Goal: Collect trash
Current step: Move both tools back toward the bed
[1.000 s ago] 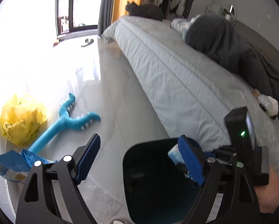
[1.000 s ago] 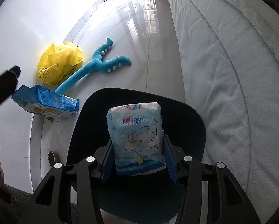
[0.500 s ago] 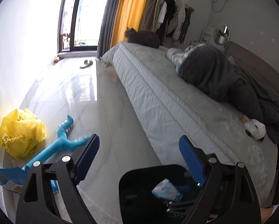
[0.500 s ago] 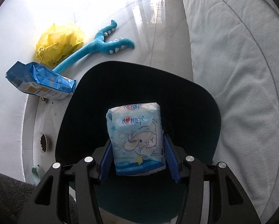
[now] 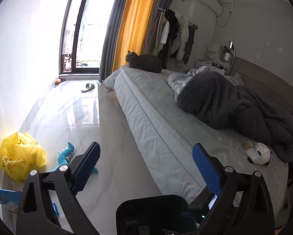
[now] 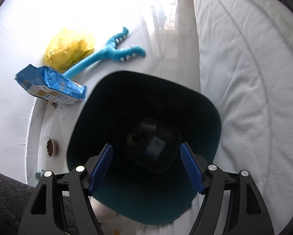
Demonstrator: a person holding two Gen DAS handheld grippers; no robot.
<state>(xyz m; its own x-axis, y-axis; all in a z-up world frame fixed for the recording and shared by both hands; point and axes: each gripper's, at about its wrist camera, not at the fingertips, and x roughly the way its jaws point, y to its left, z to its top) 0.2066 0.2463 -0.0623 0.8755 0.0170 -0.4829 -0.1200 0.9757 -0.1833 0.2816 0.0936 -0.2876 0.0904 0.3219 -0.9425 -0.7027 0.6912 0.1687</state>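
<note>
Lying at the bottom of the dark bin [image 6: 146, 201], low centre of the right wrist view, is the tissue pack [image 6: 155, 146]. Above it, the right gripper [image 6: 146, 168] has just been opening and holds nothing. Upper left: blue bag [image 6: 50, 87], yellow bag [image 6: 70, 49]. The left gripper [image 5: 146, 166] has been opening too, wide and empty.

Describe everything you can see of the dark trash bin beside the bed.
The trash bin is a deep, open-topped container with a rounded-square mouth and smooth walls, black shading to dark teal, plastic by its look. It stands upright on the pale floor, close against the bed's side. At its shadowed bottom lie a small pale blue packet and a few dark, unclear items. The right gripper hangs over its mouth, jaws apart and having just been opening, nothing between them. The left wrist view shows only its near rim.
</note>
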